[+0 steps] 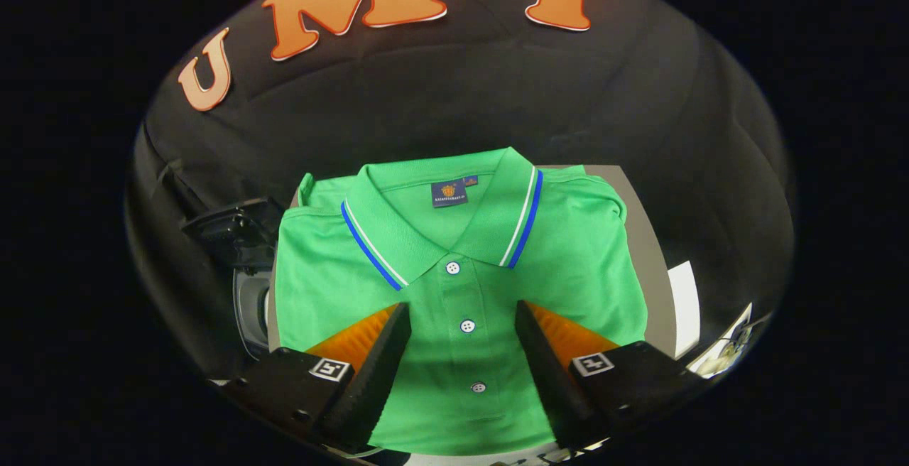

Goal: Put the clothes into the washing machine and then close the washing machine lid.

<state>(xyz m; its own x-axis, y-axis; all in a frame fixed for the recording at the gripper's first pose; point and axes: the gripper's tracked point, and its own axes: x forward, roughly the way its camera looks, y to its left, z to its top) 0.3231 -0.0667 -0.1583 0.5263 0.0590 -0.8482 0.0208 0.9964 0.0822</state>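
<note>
A folded green polo shirt (454, 288) lies flat on a grey surface (650, 260). Its collar has blue and white trim, and white buttons run down the placket. My gripper (461, 313) hovers over the shirt's lower half with its fingers wide open. The placket and a button lie between the two black fingers (387, 352), and nothing is held. The collar sits just beyond the fingertips.
A dark device with a round grey part (245, 267) stands off the shirt's left side, partly hidden. White sheets (685, 306) lie off the grey surface's right edge. Black cloth forms the wall behind.
</note>
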